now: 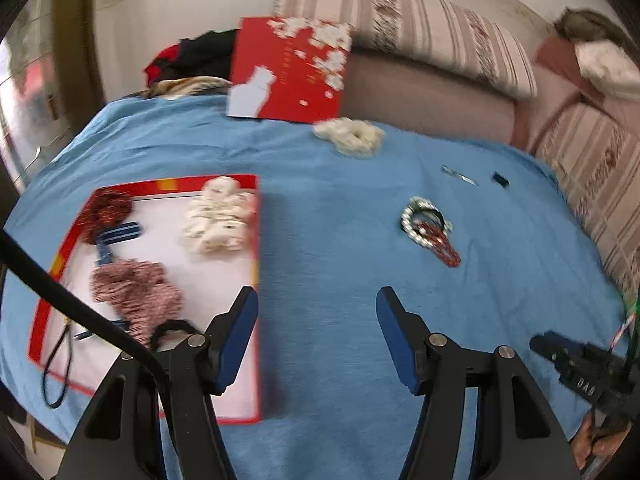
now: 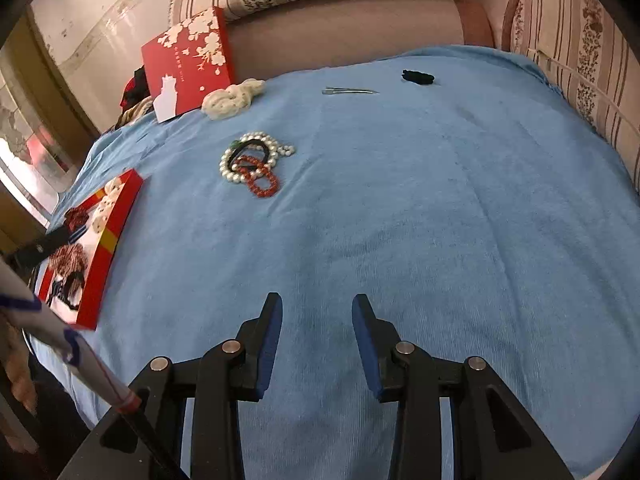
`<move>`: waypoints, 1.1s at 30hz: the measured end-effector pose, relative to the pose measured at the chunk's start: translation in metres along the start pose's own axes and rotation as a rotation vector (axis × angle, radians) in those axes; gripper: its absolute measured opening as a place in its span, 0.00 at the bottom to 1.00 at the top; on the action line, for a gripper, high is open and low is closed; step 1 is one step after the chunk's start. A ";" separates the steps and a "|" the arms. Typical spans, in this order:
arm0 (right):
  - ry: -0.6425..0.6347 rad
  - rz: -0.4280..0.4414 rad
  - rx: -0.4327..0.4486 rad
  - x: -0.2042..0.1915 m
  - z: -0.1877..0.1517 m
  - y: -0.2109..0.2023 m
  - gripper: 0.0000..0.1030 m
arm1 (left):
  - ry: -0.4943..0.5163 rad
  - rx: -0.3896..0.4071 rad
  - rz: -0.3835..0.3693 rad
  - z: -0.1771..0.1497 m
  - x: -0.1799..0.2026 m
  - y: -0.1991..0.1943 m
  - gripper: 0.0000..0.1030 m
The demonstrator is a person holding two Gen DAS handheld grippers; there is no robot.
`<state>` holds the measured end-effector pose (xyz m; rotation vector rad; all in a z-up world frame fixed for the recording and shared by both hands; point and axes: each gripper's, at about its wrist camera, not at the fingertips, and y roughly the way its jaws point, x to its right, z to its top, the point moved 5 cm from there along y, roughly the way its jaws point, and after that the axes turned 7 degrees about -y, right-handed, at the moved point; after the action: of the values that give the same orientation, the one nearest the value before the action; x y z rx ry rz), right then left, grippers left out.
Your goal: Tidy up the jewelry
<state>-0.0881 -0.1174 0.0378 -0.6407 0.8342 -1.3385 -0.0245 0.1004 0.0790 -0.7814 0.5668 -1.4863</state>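
A red-rimmed box tray lies on the blue cloth at the left and holds several scrunchies and hair ties; it also shows in the right wrist view. A pearl bracelet tangled with a red bead bracelet and a black tie lies to the right. A cream scrunchie, a metal hair clip and a small black tie lie farther back. My left gripper is open and empty beside the tray's right edge. My right gripper is open and empty over bare cloth.
A red box lid with white blossoms leans against the sofa back. Striped cushions line the back and right. Dark clothes lie at the back left. The right gripper's body shows at the left view's lower right.
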 end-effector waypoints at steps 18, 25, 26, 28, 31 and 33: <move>-0.096 0.029 -0.059 -0.044 0.127 0.132 0.46 | -0.052 -0.126 -0.042 0.004 -0.006 0.084 0.59; -0.047 0.334 -0.179 -0.073 0.095 0.120 0.13 | -0.152 -0.114 -0.060 0.016 -0.031 0.077 0.59; -0.074 0.358 -0.189 -0.080 0.084 0.110 0.13 | -0.166 -0.117 -0.079 0.017 -0.034 0.076 0.59; -0.118 0.386 -0.202 -0.086 0.059 0.088 0.12 | -0.198 -0.127 -0.111 0.017 -0.038 0.074 0.59; -0.100 0.394 -0.203 -0.075 0.031 0.062 0.12 | -0.203 -0.121 -0.120 0.016 -0.038 0.068 0.59; -0.112 0.287 -0.184 -0.059 0.020 0.053 0.14 | -0.188 -0.118 -0.121 0.015 -0.035 0.066 0.59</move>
<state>-0.0433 -0.0534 0.0154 -0.7037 0.9264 -0.9657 0.0288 0.1319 0.0344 -1.0515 0.4746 -1.4798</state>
